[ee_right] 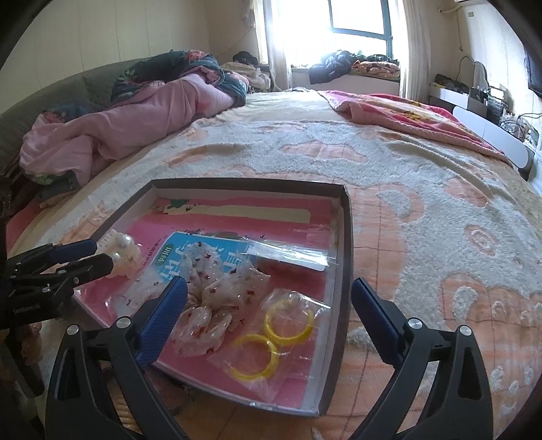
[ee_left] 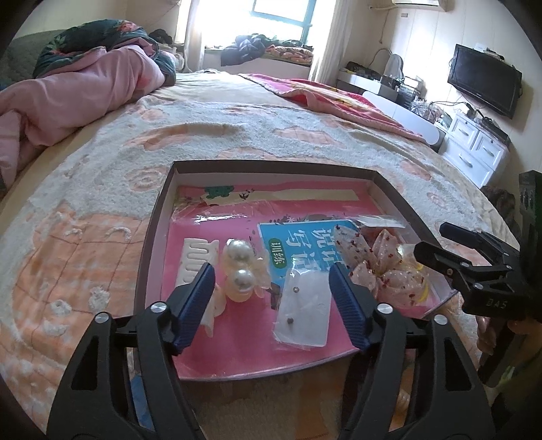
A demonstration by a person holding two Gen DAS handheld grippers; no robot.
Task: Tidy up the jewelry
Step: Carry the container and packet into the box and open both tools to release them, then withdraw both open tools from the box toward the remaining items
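One bed carries everything, covered by a cream and peach textured blanket, with a pink quilt bundled toward its far left corner, a bright window beyond and a wall television and white drawers to the right. On the blanket sits one shallow dark-rimmed box, its floor lined by a pink book with a blue panel. In the box lie one spotted sheer scrunchie near the right edge, one white comb-like clip at the left edge, one clear packet with two small studs near the front edge, two yellow rings in clear wrap at the front right corner, and two large pearl beads beside the clip. The left gripper hangs spread wide over the front edge, holding nothing, with the beads and stud packet lying between its fingers. The right gripper is likewise spread wide and empty, straddling the scrunchie, the rings and the box's right edge.
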